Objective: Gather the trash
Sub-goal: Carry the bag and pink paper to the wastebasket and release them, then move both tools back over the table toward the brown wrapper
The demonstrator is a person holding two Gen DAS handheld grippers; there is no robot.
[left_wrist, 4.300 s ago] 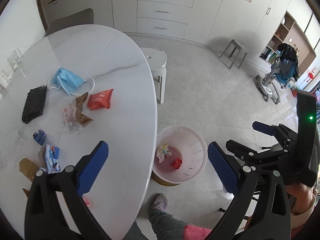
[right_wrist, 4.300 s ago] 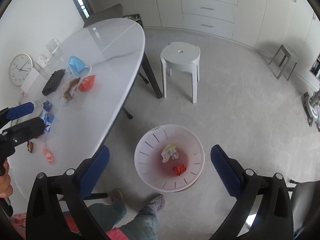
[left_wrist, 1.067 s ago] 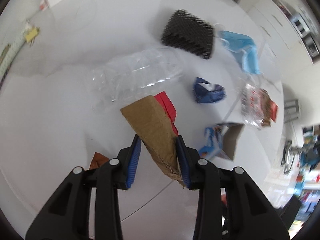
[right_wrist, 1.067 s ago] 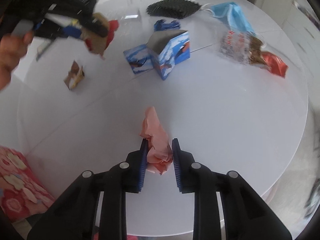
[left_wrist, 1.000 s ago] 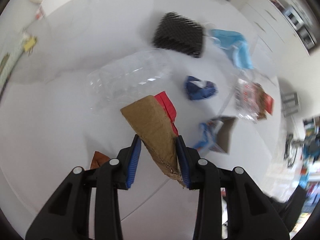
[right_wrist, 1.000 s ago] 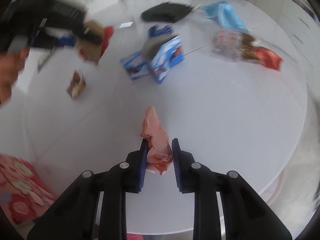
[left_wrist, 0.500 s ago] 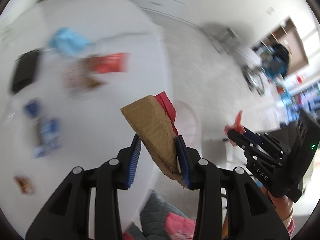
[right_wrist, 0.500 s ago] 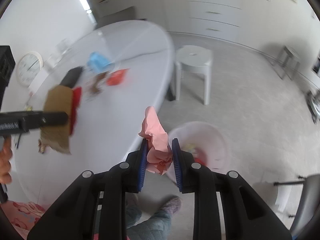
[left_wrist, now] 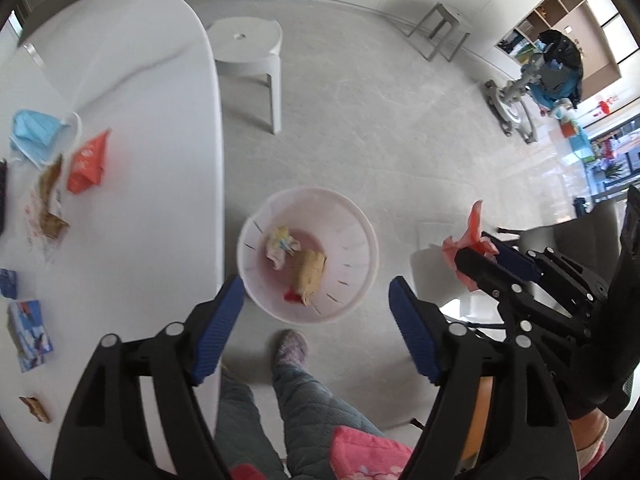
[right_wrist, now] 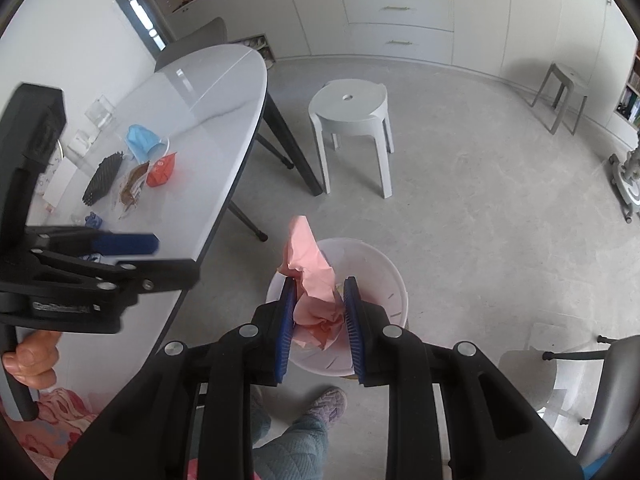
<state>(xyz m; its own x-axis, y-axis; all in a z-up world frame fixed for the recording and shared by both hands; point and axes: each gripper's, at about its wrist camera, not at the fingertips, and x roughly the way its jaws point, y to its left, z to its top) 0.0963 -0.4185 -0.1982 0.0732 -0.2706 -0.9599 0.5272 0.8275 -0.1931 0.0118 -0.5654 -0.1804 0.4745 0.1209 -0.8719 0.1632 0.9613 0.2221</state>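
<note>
the pink bin (left_wrist: 362, 236) stands on the floor at the middle of the left wrist view, just beside the white table (left_wrist: 160, 168) edge. inside it lie a brown cardboard piece (left_wrist: 309, 271), a red scrap (left_wrist: 291, 297) touching its lower end, and a pale crumpled wad (left_wrist: 280, 246). the left gripper (left_wrist: 314, 330) points steeply down over the bin's lower rim; its jaws have just been opening and stand wide with nothing between them.

the right gripper (right_wrist: 319, 322) also tilts down toward the bin (right_wrist: 384, 276), in the lower middle of its own view, its jaws narrow and clamped on a crumpled pink paper (right_wrist: 314, 280) that sticks up past the blue pads. in the left wrist view that gripper (left_wrist: 478, 258) reaches in from the right edge, the paper (left_wrist: 470, 240) at its tip, to the right of the bin.

a hand (right_wrist: 30, 360) grips the left tool's handle at the lower left. on the table, at the left, lie a blue mask (left_wrist: 34, 132), a red packet (left_wrist: 86, 164), a clear snack wrapper (left_wrist: 46, 200) and a blue carton (left_wrist: 30, 334). a slippered foot (left_wrist: 292, 350) stands just below the bin.
</note>
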